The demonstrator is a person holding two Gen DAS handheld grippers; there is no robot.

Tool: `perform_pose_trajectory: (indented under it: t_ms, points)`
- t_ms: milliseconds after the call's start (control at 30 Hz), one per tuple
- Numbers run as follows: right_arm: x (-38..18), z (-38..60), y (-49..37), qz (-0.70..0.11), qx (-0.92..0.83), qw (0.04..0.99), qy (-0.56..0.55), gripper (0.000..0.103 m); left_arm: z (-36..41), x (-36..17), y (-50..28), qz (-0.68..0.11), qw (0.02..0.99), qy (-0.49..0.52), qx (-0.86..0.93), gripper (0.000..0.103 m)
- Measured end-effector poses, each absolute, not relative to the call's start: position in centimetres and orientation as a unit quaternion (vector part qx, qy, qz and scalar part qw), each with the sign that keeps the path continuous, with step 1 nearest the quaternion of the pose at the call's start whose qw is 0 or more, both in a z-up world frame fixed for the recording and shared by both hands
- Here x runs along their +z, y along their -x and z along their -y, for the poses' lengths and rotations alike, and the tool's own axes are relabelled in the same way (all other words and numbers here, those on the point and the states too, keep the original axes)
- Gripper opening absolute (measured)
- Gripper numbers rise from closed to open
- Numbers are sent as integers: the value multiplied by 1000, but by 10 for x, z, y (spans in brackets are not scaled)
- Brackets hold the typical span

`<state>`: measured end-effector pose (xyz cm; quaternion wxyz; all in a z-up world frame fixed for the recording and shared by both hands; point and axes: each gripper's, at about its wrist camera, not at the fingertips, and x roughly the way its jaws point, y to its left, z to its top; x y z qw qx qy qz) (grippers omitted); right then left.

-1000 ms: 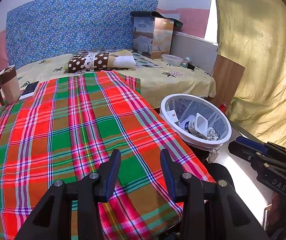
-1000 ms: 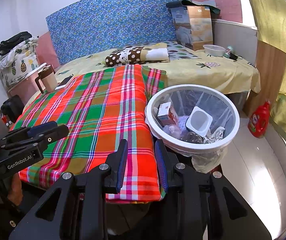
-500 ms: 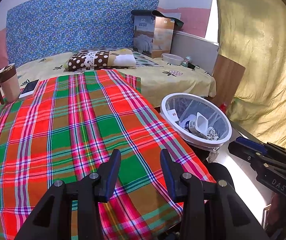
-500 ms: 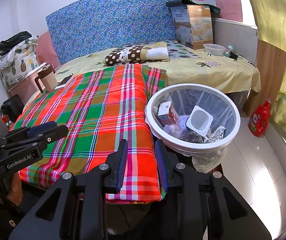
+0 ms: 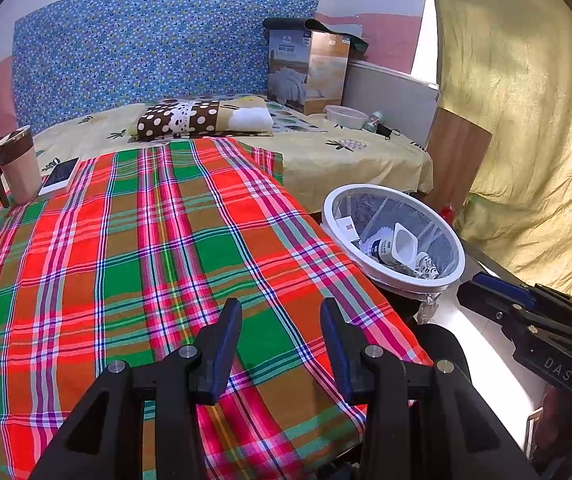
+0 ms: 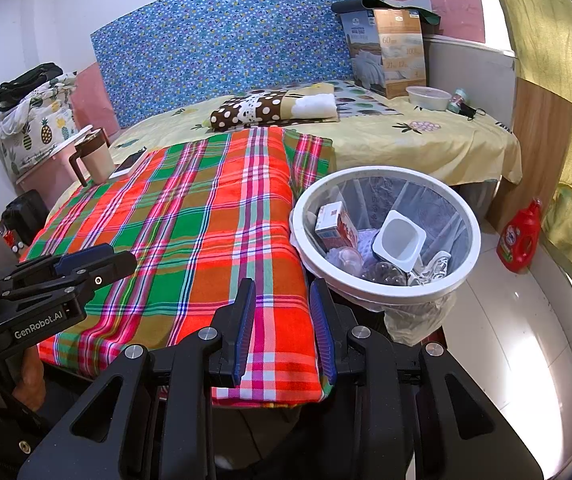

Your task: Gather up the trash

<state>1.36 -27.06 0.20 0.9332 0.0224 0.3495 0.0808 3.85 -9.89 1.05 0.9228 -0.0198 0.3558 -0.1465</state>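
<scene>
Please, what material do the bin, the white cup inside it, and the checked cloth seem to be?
Bin: probably white plastic; smooth, slightly glossy rim, with a thin clear liner.
Cup: likely thin moulded plastic; matte white, rounded-square lip.
Cloth: woven fabric, matte; the plaid lines run through it, and it drapes at the edge.

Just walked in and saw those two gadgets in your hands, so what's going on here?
A person is collecting trash with two handheld grippers. Both the left gripper and right gripper are open and empty above the plaid blanket. The white bin beside the bed already holds a carton, a yogurt cup and other scraps.
</scene>
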Motion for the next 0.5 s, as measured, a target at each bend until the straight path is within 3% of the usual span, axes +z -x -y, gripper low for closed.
perform_pose_trajectory:
  t_ms: [500]
  points:
    - [2, 271, -14, -350, 81, 933, -23, 31, 101, 8, -37, -359, 922, 10, -145, 40]
